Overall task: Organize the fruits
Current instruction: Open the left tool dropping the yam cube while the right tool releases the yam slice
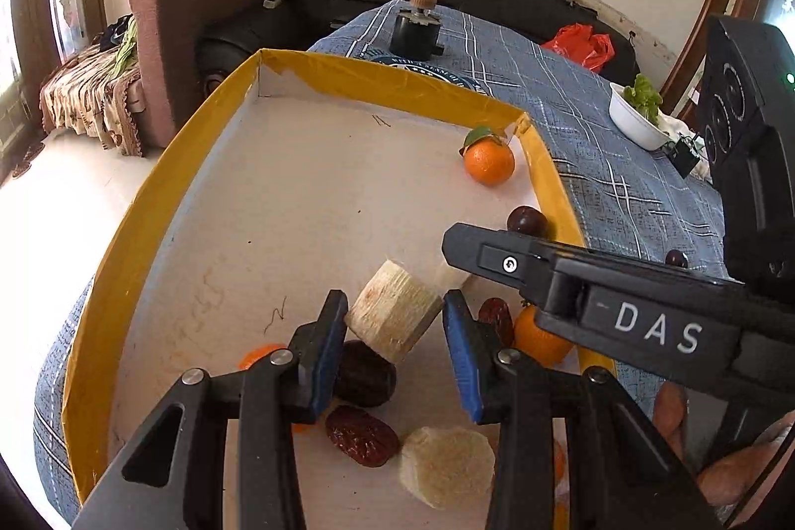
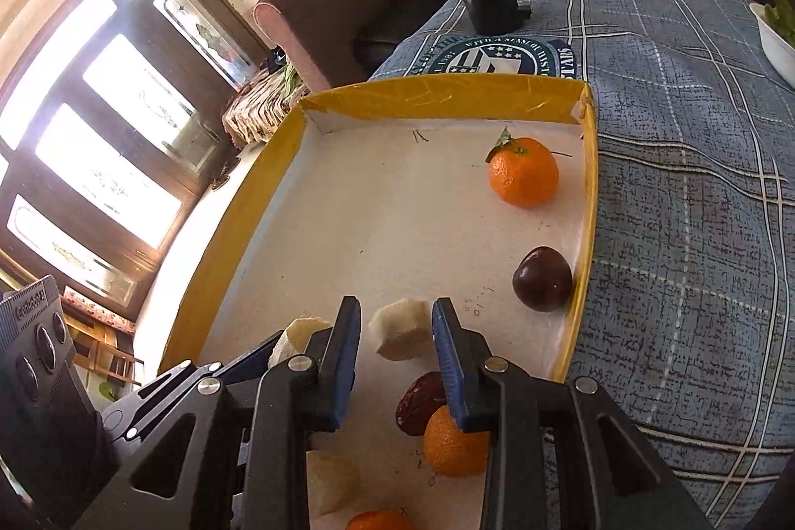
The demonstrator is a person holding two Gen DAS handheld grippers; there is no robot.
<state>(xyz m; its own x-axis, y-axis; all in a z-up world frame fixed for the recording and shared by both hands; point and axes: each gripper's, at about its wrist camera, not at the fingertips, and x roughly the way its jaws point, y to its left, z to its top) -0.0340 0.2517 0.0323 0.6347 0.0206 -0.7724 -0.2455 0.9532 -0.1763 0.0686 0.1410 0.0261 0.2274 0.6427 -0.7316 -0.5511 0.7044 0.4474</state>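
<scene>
A yellow-rimmed white tray (image 1: pixel 124 232) lies on the blue cloth. My left gripper (image 1: pixel 395 306) is shut on a pale fibrous chunk (image 1: pixel 392 326), tilted above a dark date (image 1: pixel 365 373). My right gripper (image 2: pixel 397 306) is shut on a smaller pale chunk (image 2: pixel 400 331), low over the tray floor and just right of the left one. Loose in the tray are a leafy orange (image 2: pixel 524 172), a dark plum (image 2: pixel 541 279), a red date (image 2: pixel 422 401), another orange (image 2: pixel 454 440) and one more pale chunk (image 1: pixel 447 470).
On the cloth beyond the tray stand a black device with a wooden knob (image 1: pixel 415 28) and a white bowl of greens (image 1: pixel 638 117). A small dark fruit (image 1: pixel 676 258) lies outside the tray's right rim. A sofa and a red bag (image 1: pixel 579 43) sit behind.
</scene>
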